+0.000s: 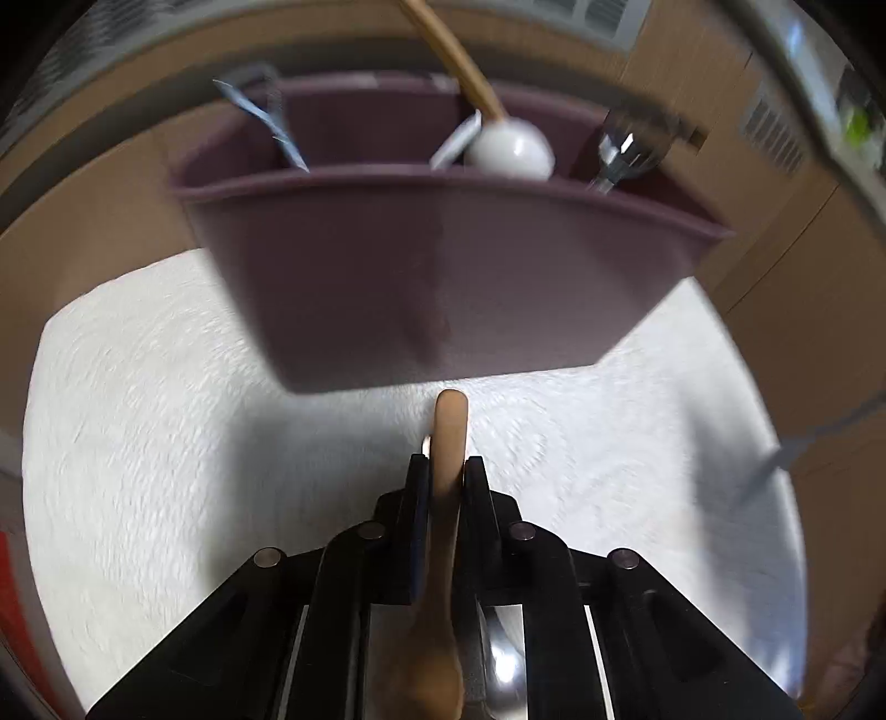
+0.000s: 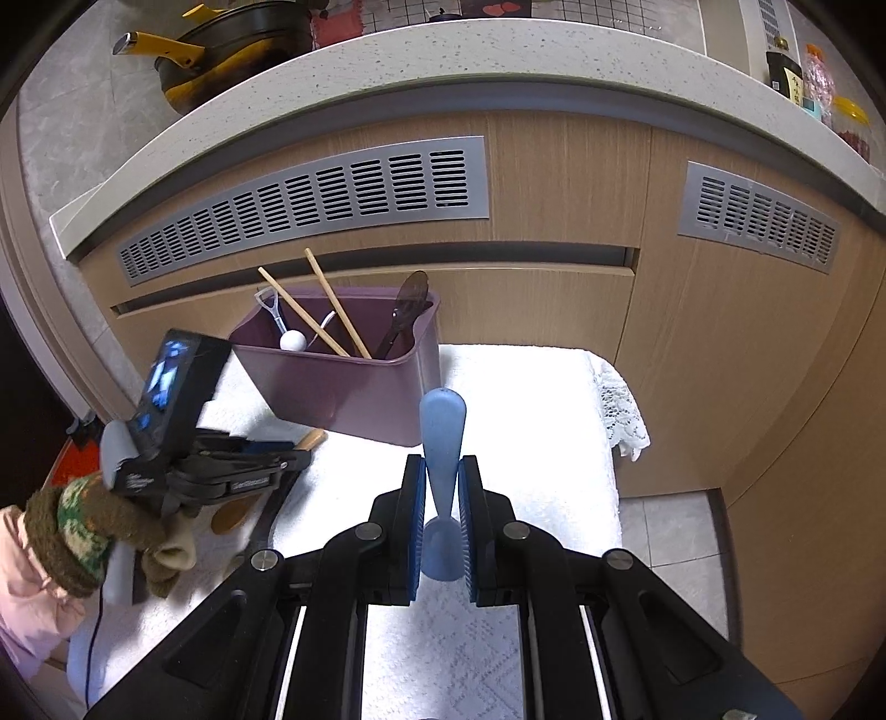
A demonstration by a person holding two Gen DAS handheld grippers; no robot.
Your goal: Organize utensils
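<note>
My left gripper (image 1: 447,462) is shut on the handle of a wooden spoon (image 1: 451,421), whose tip points at the purple utensil bin (image 1: 443,266) just ahead. The spoon's bowl lies back under the jaws. From the right wrist view, the left gripper (image 2: 302,454) sits low at the bin's left front corner, held by a gloved hand (image 2: 111,531). My right gripper (image 2: 443,462) is shut on a blue plastic spoon (image 2: 443,426), handle forward, hovering over the towel in front of the bin (image 2: 343,387). The bin holds chopsticks (image 2: 332,310), a white ball-headed tool (image 2: 292,340) and a dark spoon (image 2: 407,310).
A white towel (image 2: 531,421) covers the low surface under the bin, with a lace edge (image 2: 620,410) at its right. Behind stands a wooden cabinet with grey vents (image 2: 310,205) under a stone counter carrying a yellow-handled pan (image 2: 221,50). Tiled floor (image 2: 675,543) lies to the right.
</note>
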